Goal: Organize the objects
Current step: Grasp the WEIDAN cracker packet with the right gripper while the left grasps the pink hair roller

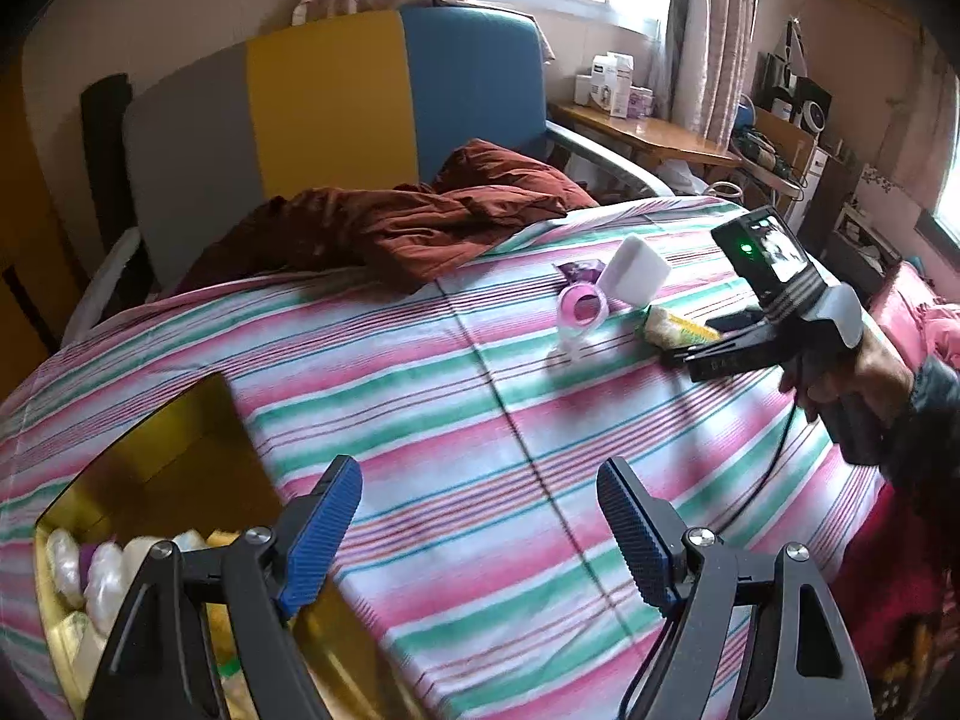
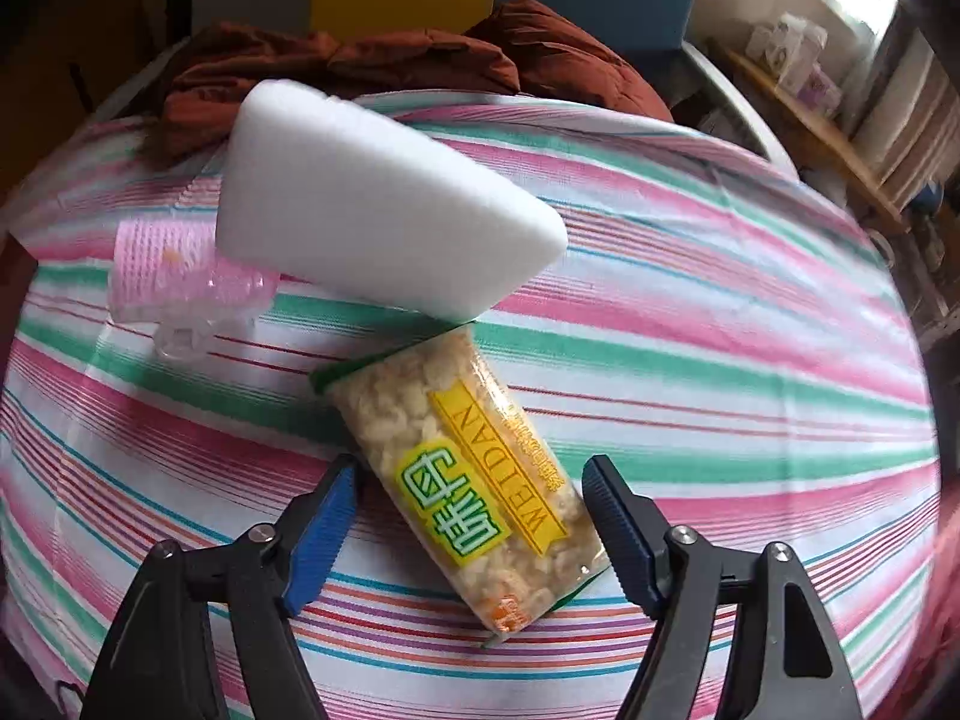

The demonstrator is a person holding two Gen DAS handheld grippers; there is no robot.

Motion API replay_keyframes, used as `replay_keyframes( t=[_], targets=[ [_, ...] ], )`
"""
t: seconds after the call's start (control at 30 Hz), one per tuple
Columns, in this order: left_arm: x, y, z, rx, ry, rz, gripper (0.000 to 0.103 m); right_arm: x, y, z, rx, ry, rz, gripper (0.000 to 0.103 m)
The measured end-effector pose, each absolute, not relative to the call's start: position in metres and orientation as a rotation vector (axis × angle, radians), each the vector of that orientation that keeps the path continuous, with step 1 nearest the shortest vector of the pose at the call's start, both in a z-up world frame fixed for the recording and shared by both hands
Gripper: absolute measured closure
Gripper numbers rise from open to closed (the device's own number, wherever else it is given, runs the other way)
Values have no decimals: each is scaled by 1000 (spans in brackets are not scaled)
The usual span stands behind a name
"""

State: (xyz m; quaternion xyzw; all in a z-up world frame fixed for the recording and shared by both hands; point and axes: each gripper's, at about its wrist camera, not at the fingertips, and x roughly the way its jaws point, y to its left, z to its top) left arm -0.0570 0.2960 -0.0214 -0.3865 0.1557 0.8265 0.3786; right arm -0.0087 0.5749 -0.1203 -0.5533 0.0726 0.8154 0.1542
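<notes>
Progress: partial. The gold box point(image 1: 150, 462) on the bed point(image 1: 480, 420) already holds several packets. A snack pack point(image 2: 480, 480), white sponge point(image 2: 372, 198) and pink roller point(image 2: 174, 276) remain outside. Right tongs point(image 2: 474, 510) straddle the snack pack, not visibly clamped. Left tongs point(image 1: 480, 534) stand apart, empty.

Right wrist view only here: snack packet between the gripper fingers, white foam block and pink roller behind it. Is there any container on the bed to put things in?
Observer: Yes. A gold box stands open on the striped bed, at the lower left of the left wrist view, with pale wrapped pieces already inside.
Operator: Is the left gripper free to help?
Observer: Yes. The left gripper is open with nothing between its fingers, above the sheet just right of the box.
</notes>
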Motion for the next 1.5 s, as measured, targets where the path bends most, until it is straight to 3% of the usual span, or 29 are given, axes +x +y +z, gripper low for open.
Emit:
replay_keyframes(
  t=[0.03, 0.07, 0.4, 0.9, 0.93, 0.97, 1.0, 1.03, 1.07, 1.5],
  targets=[
    [-60, 302, -22, -991, 397, 2105, 22, -5, 576, -118, -1593, 246, 2342, 51],
    [-62, 309, -23, -992, 400, 2099, 22, -4, 575, -116, -1595, 247, 2340, 53],
    [-97, 389, -42, -989, 501, 2006, 22, 21, 557, -113, -1715, 293, 2315, 53],
    [-125, 469, -75, -989, 545, 1907, 23, 27, 545, -113, -1752, 222, 2328, 53],
    [-127, 473, -78, -994, 555, 1904, 24, 27, 545, -113, -1752, 224, 2329, 53],
    [-129, 478, -82, -1006, 564, 1897, 35, 27, 545, -113, -1751, 224, 2330, 53],
    [-131, 480, -85, -1020, 570, 1887, 53, 28, 545, -113, -1751, 224, 2331, 53],
    [-132, 482, -88, -1038, 573, 1876, 63, 29, 545, -113, -1750, 223, 2333, 53],
    [-133, 482, -91, -1057, 572, 1874, 66, 29, 545, -113, -1750, 223, 2336, 53],
    [-100, 418, -47, -1072, 378, 1942, 67, 33, 524, -109, -1772, 198, 2458, 54]
  ],
)
